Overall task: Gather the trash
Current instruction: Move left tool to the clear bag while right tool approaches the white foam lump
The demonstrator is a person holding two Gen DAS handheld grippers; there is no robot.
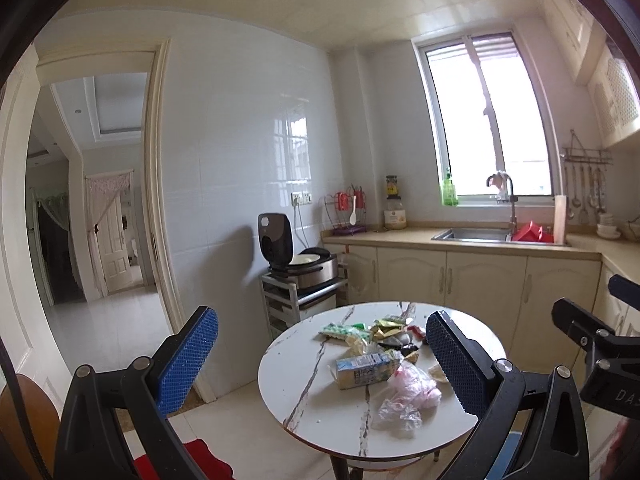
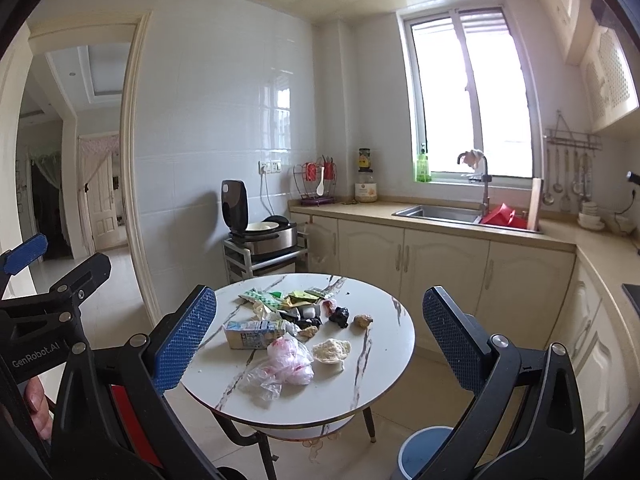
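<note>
Both grippers hang above and short of a round marble-look tabletop, jaws spread wide, holding nothing. The left gripper bears "GenRobot.AI" on its body, seen from the right wrist; the right gripper shows "DAS" in the left view. The trash lies heaped mid-tabletop: a carton with print too small to read, a crumpled bag, green wrappers, a pale lump. A blue bin stands on the floor beside the table.
</note>
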